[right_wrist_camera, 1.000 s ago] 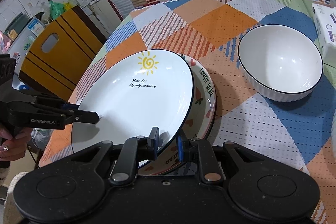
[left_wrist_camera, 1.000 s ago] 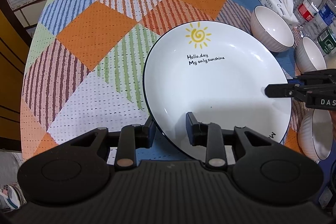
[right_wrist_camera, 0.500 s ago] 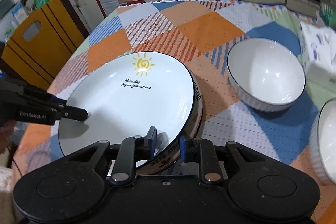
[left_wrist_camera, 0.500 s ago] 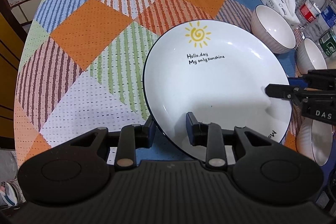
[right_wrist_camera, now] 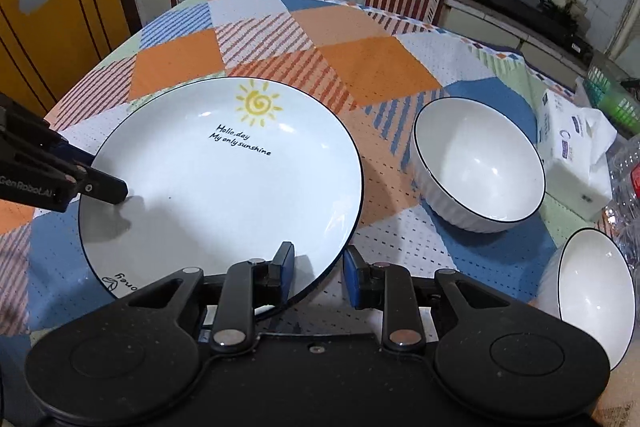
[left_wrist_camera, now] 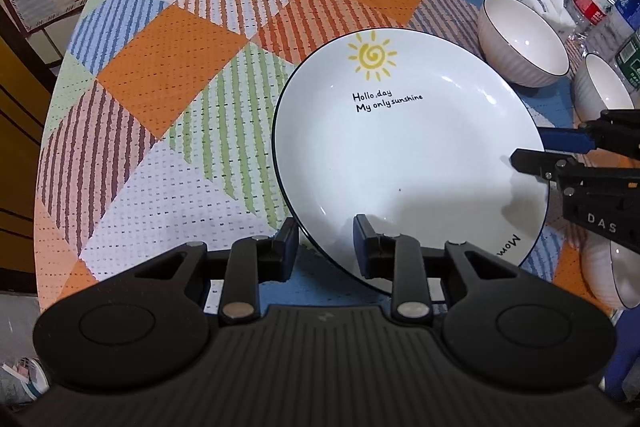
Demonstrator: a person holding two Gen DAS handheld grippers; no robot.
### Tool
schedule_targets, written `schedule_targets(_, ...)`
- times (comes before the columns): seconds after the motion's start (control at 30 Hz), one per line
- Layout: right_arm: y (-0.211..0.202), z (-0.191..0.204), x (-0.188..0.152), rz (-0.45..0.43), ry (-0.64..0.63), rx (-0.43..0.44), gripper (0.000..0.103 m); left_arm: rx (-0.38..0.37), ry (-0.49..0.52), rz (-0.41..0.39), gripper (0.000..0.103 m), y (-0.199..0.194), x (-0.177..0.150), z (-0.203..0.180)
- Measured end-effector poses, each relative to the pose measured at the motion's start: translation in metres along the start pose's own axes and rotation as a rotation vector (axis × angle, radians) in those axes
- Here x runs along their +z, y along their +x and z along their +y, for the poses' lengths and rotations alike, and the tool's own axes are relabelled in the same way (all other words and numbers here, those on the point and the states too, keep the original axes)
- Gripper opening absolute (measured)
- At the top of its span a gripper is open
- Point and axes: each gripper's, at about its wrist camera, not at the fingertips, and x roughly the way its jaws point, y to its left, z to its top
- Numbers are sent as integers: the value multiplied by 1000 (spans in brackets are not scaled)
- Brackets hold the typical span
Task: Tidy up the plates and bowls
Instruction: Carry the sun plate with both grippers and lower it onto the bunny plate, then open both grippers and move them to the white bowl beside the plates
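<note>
With the sun plate (right_wrist_camera: 224, 195) flat on the table (right_wrist_camera: 360, 67), near-left of the bowls (right_wrist_camera: 478, 163), the right claw (right_wrist_camera: 318, 273) has just been opening (rim between its fingers, unpressed) and should back off level while the left claw (left_wrist_camera: 326, 247) pinches the rim.

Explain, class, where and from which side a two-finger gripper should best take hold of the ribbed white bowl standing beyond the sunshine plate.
Probably the ribbed bowl is best taken by its rim, coming from above. It stands upright and open, apart from the sunshine plate, and its round wall looks too wide for the jaws. One finger inside and one outside suits the thin rim; the near side looks unobstructed.
</note>
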Motion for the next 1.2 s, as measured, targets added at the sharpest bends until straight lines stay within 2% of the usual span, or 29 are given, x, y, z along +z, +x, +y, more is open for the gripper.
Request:
schedule_targets(0.17, -9, 0, -3, -46, 8, -3, 31, 5, -27, -16, 27, -16, -8, -5)
schedule_targets(0.23, -25, -4, -7, -97, 26, 19, 31, 12, -26, -30, 27, -27, -15, -10)
schedule_targets(0.37, -54, -16, -19, -141, 70, 48, 32, 2, -38, -44, 27, -49, -29, -22)
schedule_targets(0.43, -71, -23, -29, -157, 67, 55, 36, -10, -49, -48, 27, -60, -37, -29)
schedule_targets(0.7, -117, -37, -78, -183, -69, 72, 73, -60, -62, -53, 29, -82, -67, -78)
schedule_targets(0.77, -125, -39, -90, -195, -91, 66, 78, -68, -66, -53, 30, -82, -73, -91)
schedule_targets(0.8, -127, -41, -97, -198, -95, 64, 87, -74, -68, -57, 32, -82, -76, -99)
schedule_targets(0.83, -129, -43, -105, -199, -95, 67, 91, -82, -73, -63, 34, -81, -78, -106)
schedule_targets(0.97, -132, -50, -129, -210, -64, 97, 92, -120, -101, -76, 41, -77, -84, -131)
schedule_targets(1.07, -130, -54, -145, -219, -28, 116, 94, -113, -101, -107, 45, -78, -87, -147)
schedule_targets(1.13, -124, -56, -153, -212, -9, 103, 94, -112, -81, -122, 54, -77, -88, -157)
schedule_targets(1.2, -119, -57, -159, -206, 5, 73, 94, -119, -70, -130, 56, -76, -89, -166)
